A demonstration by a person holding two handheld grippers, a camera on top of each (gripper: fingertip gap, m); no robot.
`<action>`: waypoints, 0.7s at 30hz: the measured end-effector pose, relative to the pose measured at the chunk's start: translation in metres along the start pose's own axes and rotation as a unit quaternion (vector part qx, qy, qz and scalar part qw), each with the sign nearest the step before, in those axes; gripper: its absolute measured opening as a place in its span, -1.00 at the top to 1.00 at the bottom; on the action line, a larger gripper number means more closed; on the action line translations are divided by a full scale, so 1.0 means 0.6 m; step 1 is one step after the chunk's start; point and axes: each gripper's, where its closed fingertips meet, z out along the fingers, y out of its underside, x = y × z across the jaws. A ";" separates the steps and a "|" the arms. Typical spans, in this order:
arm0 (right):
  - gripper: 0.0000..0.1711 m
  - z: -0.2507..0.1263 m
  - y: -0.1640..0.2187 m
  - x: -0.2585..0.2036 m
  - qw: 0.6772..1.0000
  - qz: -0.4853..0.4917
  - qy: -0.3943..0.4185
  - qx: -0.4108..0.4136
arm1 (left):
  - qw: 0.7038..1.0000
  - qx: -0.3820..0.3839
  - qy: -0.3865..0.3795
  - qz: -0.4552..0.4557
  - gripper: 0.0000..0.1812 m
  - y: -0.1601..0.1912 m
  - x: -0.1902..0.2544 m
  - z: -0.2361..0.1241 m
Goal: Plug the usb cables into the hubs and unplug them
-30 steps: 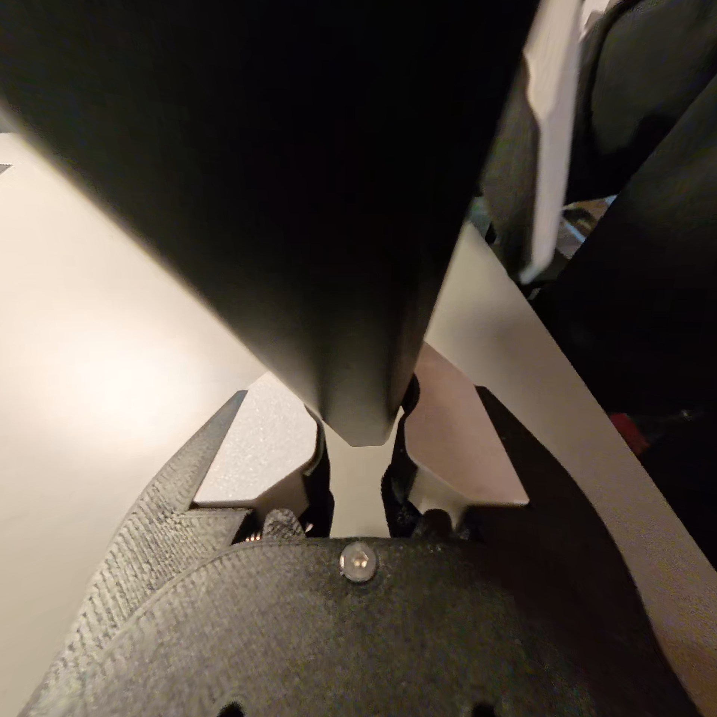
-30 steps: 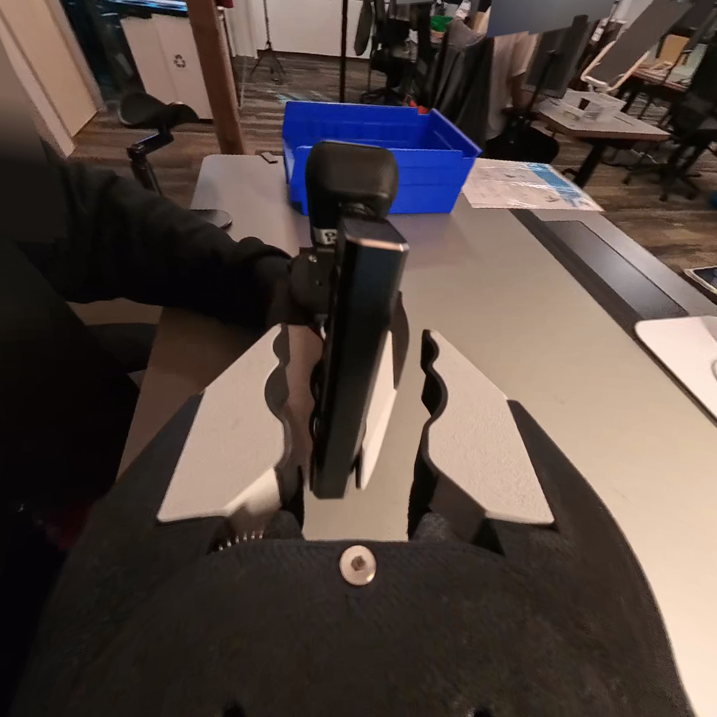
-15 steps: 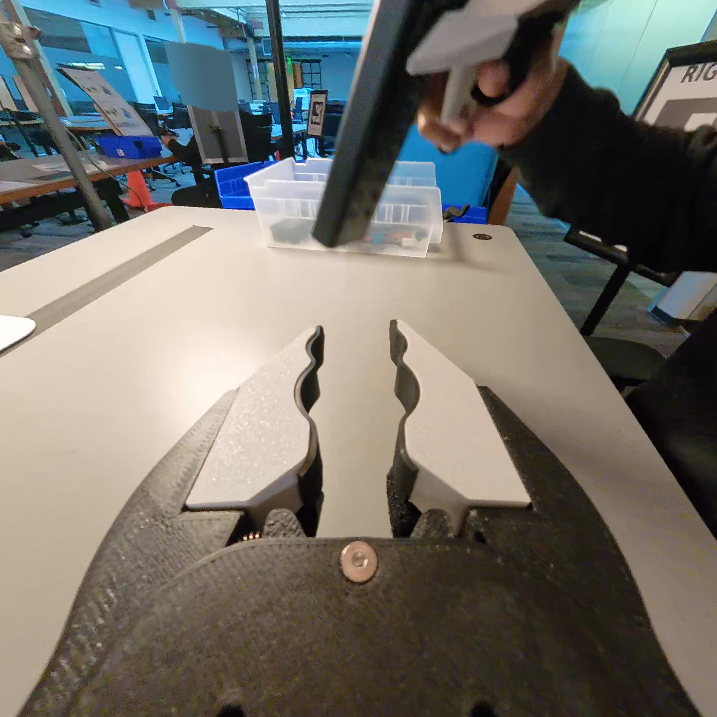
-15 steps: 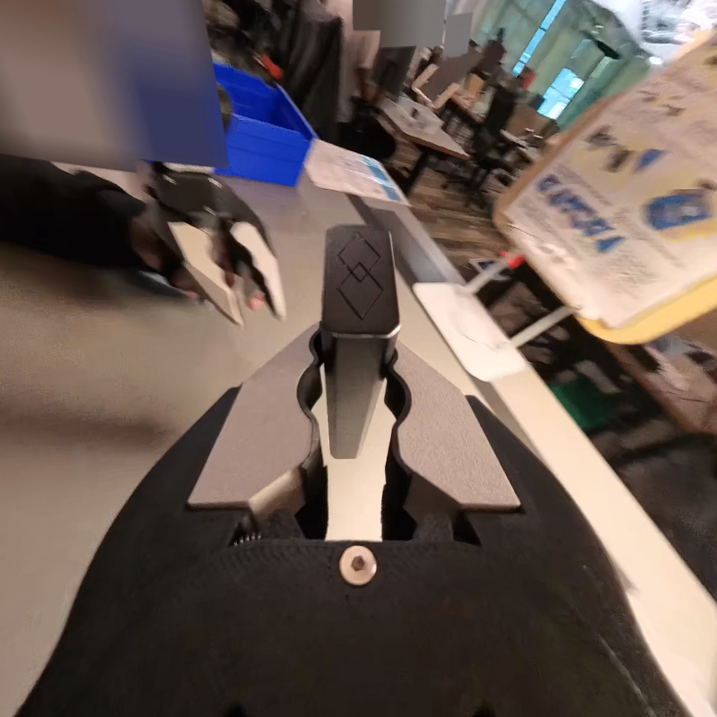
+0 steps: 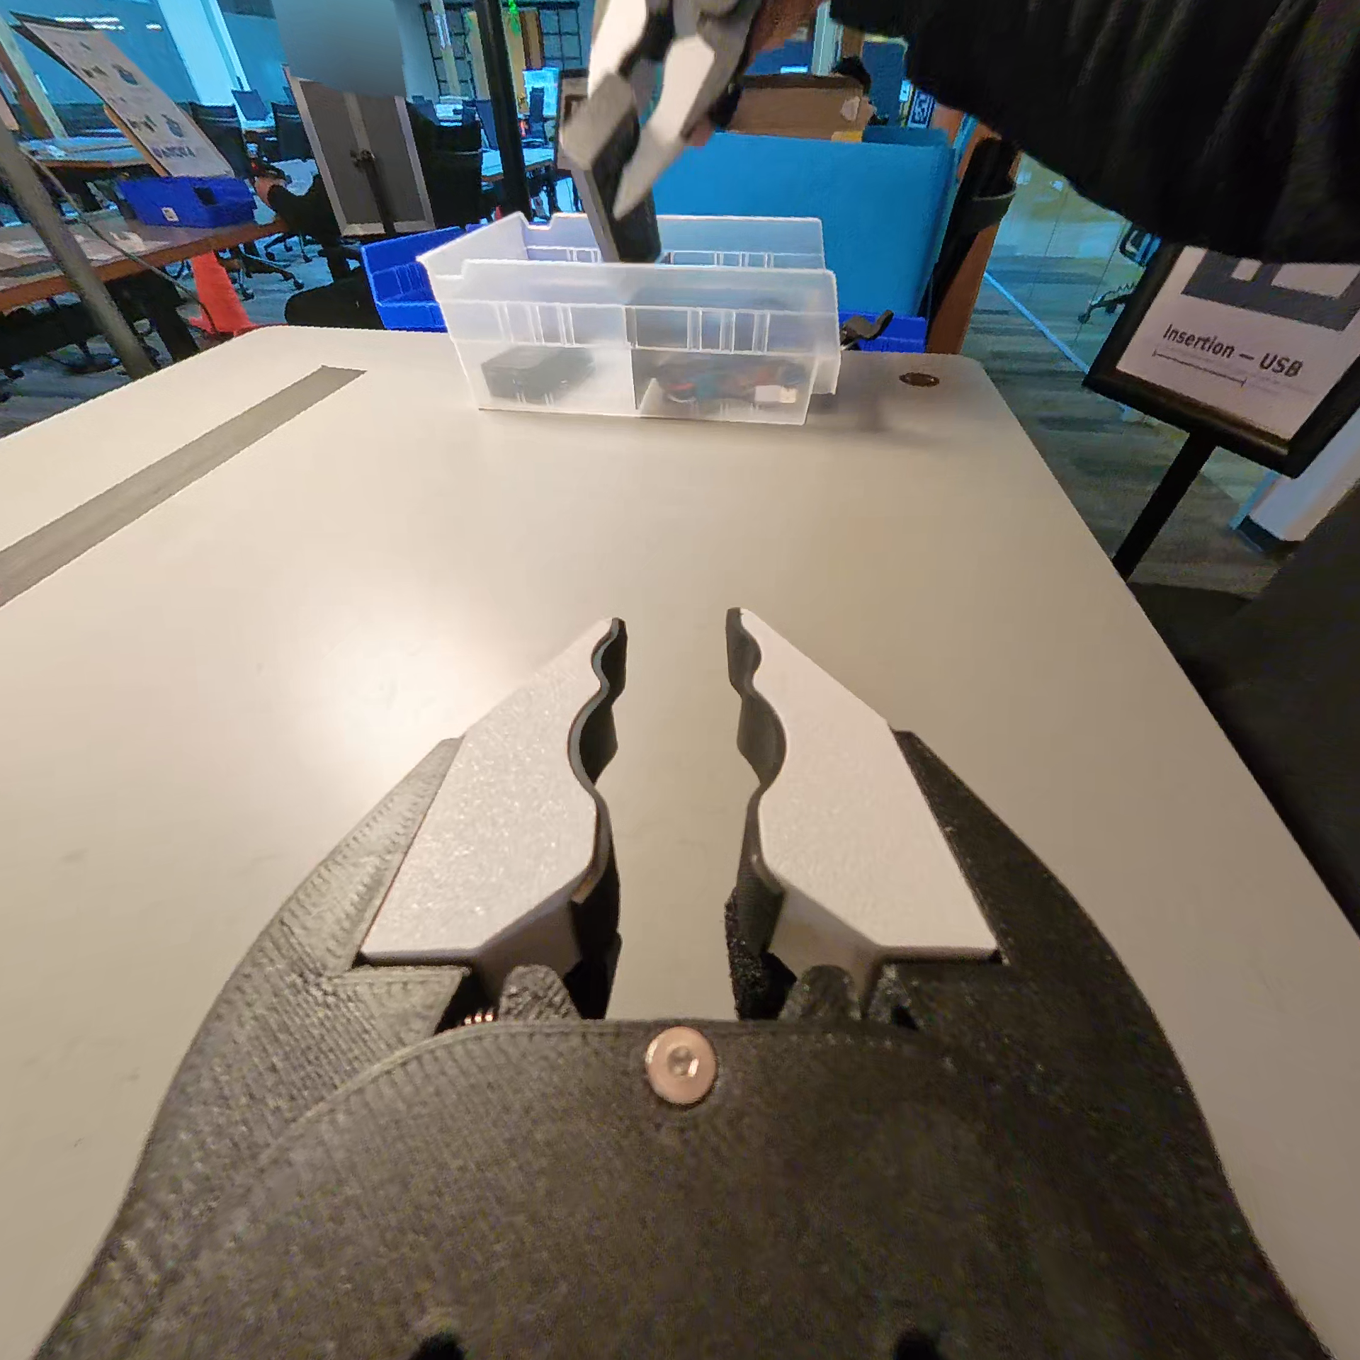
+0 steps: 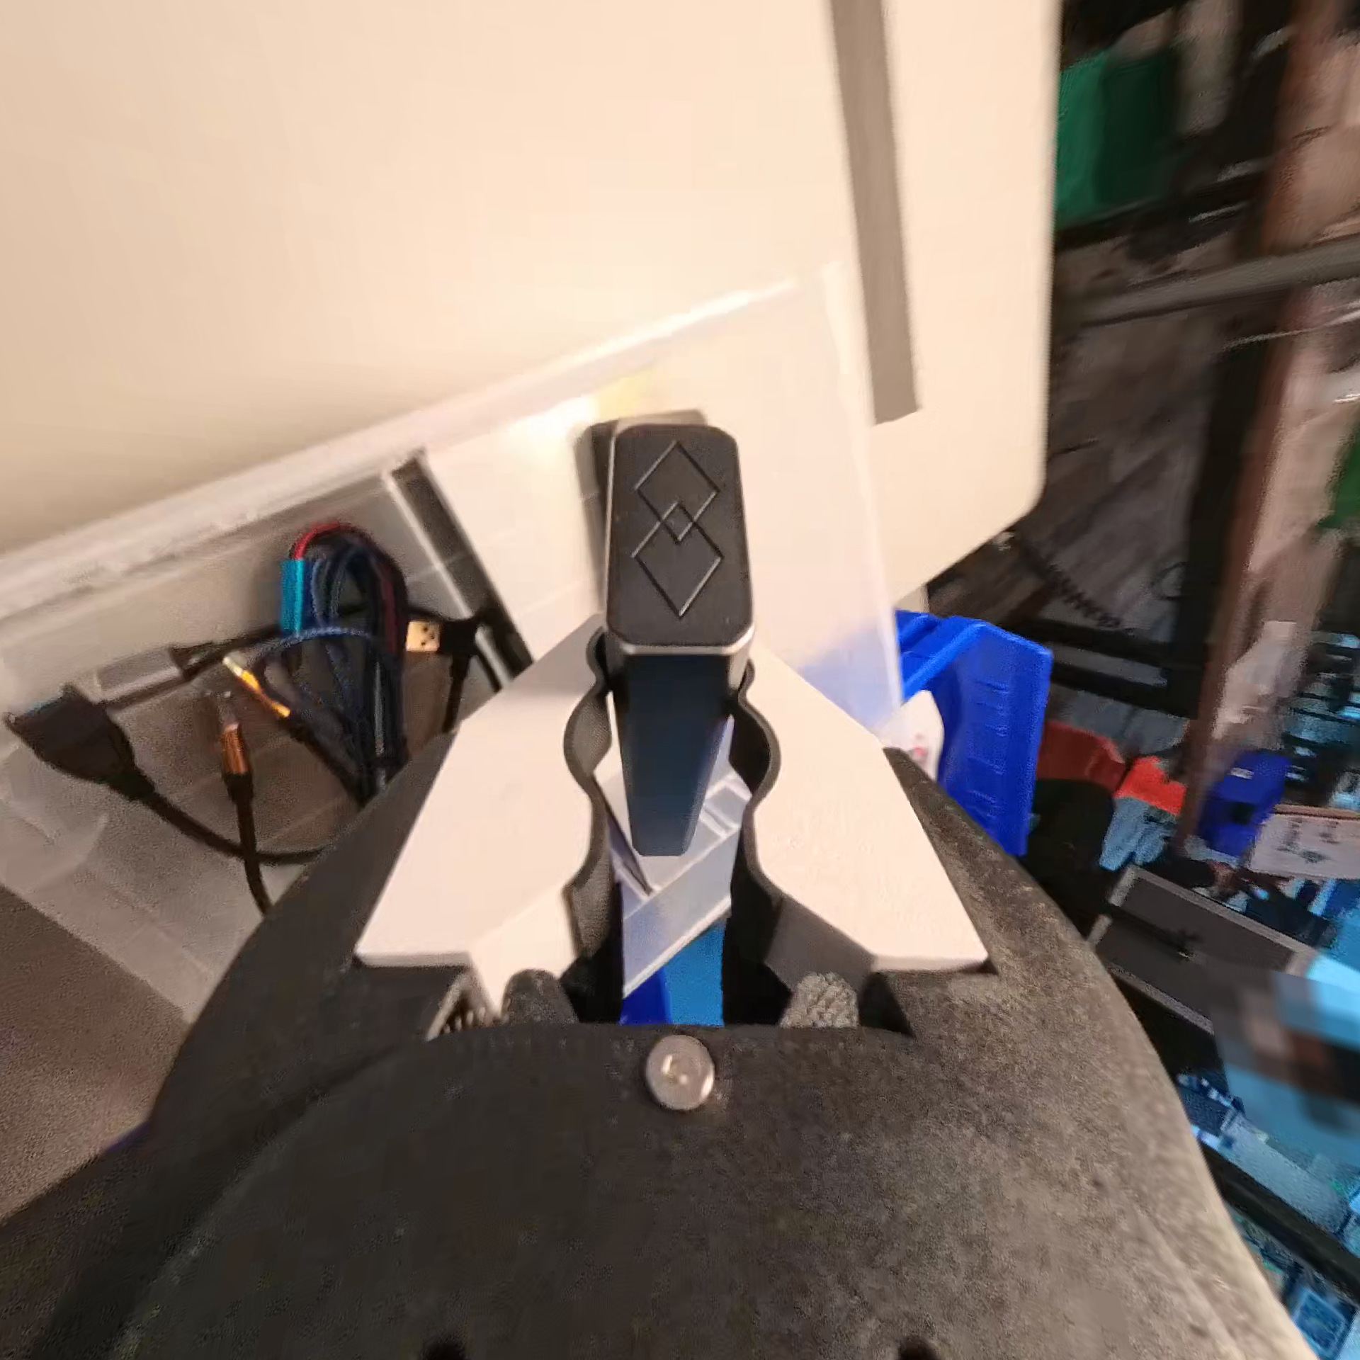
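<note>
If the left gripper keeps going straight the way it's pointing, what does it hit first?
Probably the clear plastic bin at the far edge. The left gripper is open, with only bare table ahead of it until then. Depth is hard to judge.

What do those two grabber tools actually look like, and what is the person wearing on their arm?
Each gripper, left and right, has a rough black 3D-printed body with a silver screw at its centre. Two pale grey wedge-shaped fingers stick out, their inner edges wavy and lined with black padding. No cables show on them. The arm behind the right gripper wears a dark long sleeve.
</note>
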 end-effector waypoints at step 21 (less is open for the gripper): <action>0.69 0.139 0.011 -0.049 0.970 -0.052 -0.160 -0.174 | 1.000 -0.010 0.012 -0.008 0.67 0.005 0.005 -0.004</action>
